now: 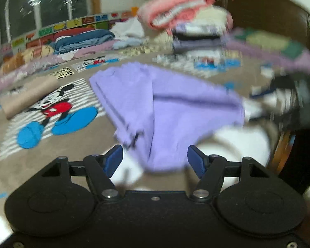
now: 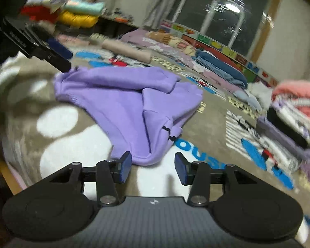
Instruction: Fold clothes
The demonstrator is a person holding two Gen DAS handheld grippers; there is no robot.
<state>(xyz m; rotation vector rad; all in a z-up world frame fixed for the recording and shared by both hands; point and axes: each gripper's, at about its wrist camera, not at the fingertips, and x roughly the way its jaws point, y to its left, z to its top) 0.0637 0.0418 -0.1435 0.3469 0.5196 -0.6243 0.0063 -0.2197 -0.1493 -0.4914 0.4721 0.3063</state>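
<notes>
Item: purple garment, soft knit, partly folded into overlapping layers, lying on the patterned carpet. Long axis runs near to far, narrowing toward both grippers. Left gripper: jaws spread, garment tip between, unpinched. Right gripper: jaws spread, hem just beyond.
</notes>
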